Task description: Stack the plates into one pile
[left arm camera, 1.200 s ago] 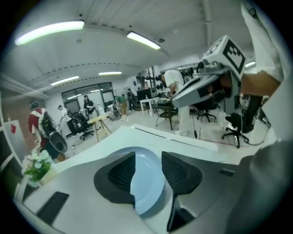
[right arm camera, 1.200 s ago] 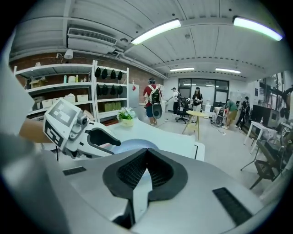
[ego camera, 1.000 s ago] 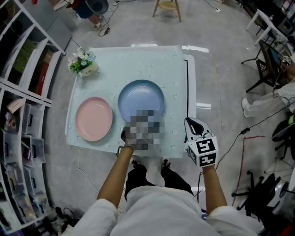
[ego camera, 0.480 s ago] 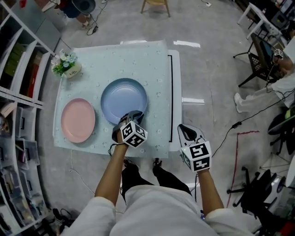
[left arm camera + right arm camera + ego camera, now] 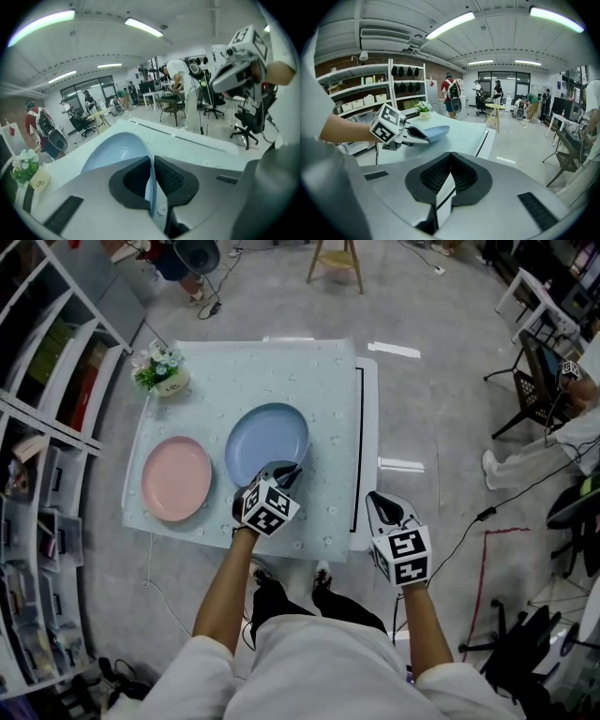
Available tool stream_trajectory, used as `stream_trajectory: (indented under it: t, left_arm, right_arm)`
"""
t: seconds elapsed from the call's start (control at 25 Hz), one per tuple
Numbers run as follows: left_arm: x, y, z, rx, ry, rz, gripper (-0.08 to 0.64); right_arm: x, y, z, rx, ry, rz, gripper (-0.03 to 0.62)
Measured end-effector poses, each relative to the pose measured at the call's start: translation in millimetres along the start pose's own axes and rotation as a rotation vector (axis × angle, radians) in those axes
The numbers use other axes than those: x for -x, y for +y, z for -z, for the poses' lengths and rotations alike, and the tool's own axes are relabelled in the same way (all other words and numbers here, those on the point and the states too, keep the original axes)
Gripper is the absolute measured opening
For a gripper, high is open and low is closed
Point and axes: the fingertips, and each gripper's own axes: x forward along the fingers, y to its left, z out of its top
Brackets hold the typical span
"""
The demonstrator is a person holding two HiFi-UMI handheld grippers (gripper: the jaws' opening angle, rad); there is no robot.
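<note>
A blue plate (image 5: 267,439) lies mid-table, and a pink plate (image 5: 176,478) lies flat to its left. My left gripper (image 5: 284,474) is at the blue plate's near rim. In the left gripper view the blue plate (image 5: 112,152) has its thin rim caught between the pads of the left gripper (image 5: 152,164), whose jaws are closing onto it. The right gripper view shows the blue plate (image 5: 433,133) tilted up slightly in the left gripper (image 5: 423,136). My right gripper (image 5: 381,502) hangs off the table's front right corner. Seen in its own view, the right gripper (image 5: 450,172) is shut and empty.
The pale table (image 5: 281,371) carries a small flower pot (image 5: 165,372) at its back left corner. Shelving (image 5: 42,427) runs along the left side. A wooden stool (image 5: 336,257) stands beyond the table, and chairs and cables sit on the floor to the right.
My left gripper has reached the blue plate's near rim and its jaws have closed around it. The right gripper has stayed beside the table's front right corner.
</note>
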Motion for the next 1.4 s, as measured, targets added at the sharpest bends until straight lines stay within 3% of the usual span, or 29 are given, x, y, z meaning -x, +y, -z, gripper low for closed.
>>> stream_trajectory:
  t: [0.28,0.44,0.64,0.8,0.96,1.4]
  left_arm:
    - [77,42,-39,0.141,-0.182,-0.007,0.048]
    - [116,58,-51,0.124,-0.243,-0.035,0.049]
    - [170,94,-51,0.073,-0.269,-0.126,0.052]
    - [203,113,-29,0.075,-0.231,-0.209,0.054]
    - [224,120,18,0.047,-0.108,-0.272,0.054]
    - [250,129,133,0.161,0.031,-0.258,0.062]
  right_arm:
    - [0,21,-63,0.069,-0.078,-0.010,0.014]
    - [-5,41,-101,0.114,-0.119,-0.027,0.014]
    - [-24,84,-140,0.168,-0.152,-0.086,0.014]
    - [-46,114,-160,0.222,-0.166,-0.148,0.014]
    - [-73,157,-175,0.273,-0.167,-0.231,0.014]
    - [-134,269,-170,0.377,-0.098,-0.379,0.014]
